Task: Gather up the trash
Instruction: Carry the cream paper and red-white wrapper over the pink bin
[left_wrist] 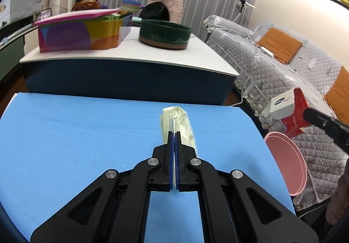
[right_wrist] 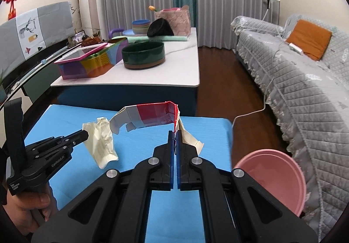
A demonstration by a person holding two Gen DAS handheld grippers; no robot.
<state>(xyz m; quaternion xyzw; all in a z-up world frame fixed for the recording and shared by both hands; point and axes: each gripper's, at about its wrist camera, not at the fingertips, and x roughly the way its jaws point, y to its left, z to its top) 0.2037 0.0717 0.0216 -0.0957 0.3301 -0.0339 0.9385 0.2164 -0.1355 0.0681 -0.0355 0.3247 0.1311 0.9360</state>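
Observation:
In the left wrist view my left gripper [left_wrist: 174, 134] is shut on a crumpled cream paper [left_wrist: 177, 119], lifted above the blue table [left_wrist: 76, 144]. The right wrist view shows the same paper [right_wrist: 102, 142] hanging from the left gripper [right_wrist: 86, 134]. My right gripper [right_wrist: 175, 132] is shut on the edge of a flattened red and white carton [right_wrist: 150, 116], held up over the table's far side. A cream paper strip [right_wrist: 189, 137] hangs beside those fingers; I cannot tell if it is pinched too. From the left, the carton [left_wrist: 288, 110] hovers above a pink bin [left_wrist: 288, 162].
The pink bin [right_wrist: 272, 175] stands off the blue table's right edge, against a grey quilted sofa [right_wrist: 305, 90]. Beyond is a white-topped low table [right_wrist: 178, 72] with a colourful box [right_wrist: 91, 64] and a dark green round tin [right_wrist: 142, 54]. A white cable [right_wrist: 248, 114] crosses the wood floor.

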